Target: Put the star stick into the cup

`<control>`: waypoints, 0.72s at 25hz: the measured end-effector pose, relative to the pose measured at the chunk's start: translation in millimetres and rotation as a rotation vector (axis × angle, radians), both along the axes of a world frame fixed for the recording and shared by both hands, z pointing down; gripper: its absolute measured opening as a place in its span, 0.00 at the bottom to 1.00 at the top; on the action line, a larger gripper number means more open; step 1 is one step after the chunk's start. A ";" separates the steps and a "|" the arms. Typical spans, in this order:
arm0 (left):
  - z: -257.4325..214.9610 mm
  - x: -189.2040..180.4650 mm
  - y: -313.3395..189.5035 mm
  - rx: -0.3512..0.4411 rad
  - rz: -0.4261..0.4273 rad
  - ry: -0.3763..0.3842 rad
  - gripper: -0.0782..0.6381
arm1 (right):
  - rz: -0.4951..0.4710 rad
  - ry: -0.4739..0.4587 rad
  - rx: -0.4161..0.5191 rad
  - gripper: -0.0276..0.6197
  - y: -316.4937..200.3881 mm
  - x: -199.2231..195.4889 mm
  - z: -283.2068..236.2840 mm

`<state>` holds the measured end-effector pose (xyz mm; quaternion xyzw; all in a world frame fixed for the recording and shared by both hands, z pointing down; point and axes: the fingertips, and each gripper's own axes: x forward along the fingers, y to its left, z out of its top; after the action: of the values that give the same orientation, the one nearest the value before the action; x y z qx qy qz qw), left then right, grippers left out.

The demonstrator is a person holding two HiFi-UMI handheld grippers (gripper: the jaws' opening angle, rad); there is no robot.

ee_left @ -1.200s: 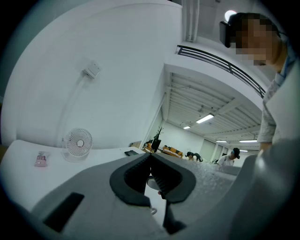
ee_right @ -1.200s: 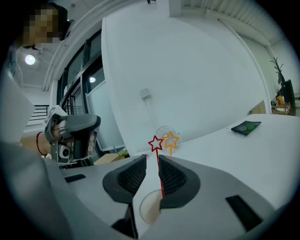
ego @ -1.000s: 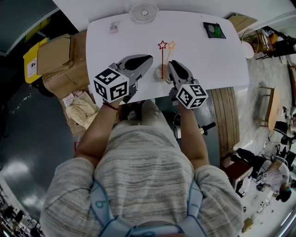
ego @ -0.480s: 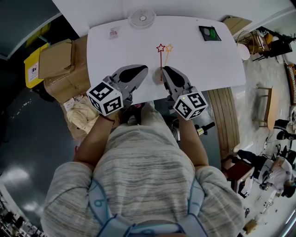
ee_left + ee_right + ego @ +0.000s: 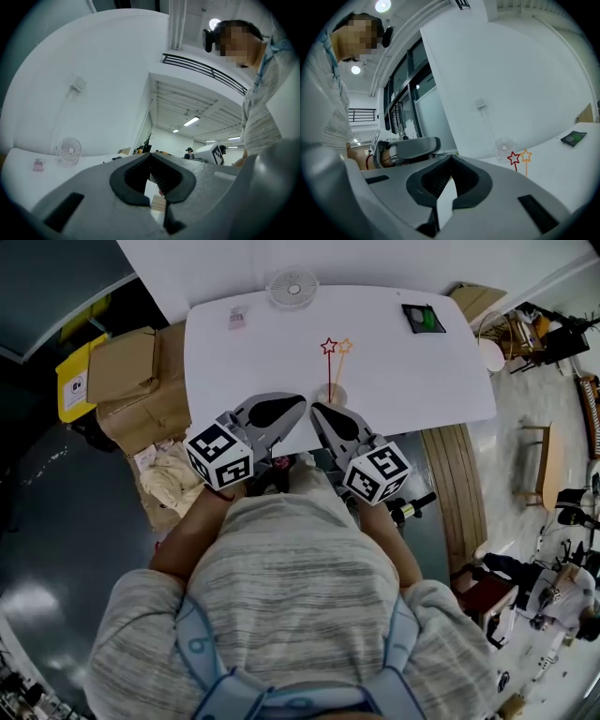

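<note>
- Grey plastic left gripper (image 5: 150,157): dark-padded jaws meet at the tips, nothing between them.
- Small round white fan (image 5: 70,151) stands on white tabletop (image 5: 18,180), near a tiny pinkish item (image 5: 38,164), perhaps a bottle.

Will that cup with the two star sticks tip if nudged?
Probably easily: the cup looks small and low, while the red star stick and yellow star stick rise well above its rim. It likely slides on the smooth white table first.
</note>
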<state>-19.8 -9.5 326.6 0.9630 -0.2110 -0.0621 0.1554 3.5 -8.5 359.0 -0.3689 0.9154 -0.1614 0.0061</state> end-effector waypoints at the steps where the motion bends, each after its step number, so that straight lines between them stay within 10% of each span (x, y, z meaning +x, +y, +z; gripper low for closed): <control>1: 0.6 -1.1 1.9 0.001 0.001 -0.002 0.13 | -0.004 0.000 0.001 0.05 1.7 -1.8 -0.8; 18: 8.6 -27.1 18.1 -0.014 -0.014 0.039 0.13 | -0.083 0.015 0.006 0.05 5.9 -29.7 -14.6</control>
<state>-47.0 8.6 335.2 0.9591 -0.2150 -0.0806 0.1656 -26.3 -2.6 344.4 -0.3316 0.9305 -0.1558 -0.0062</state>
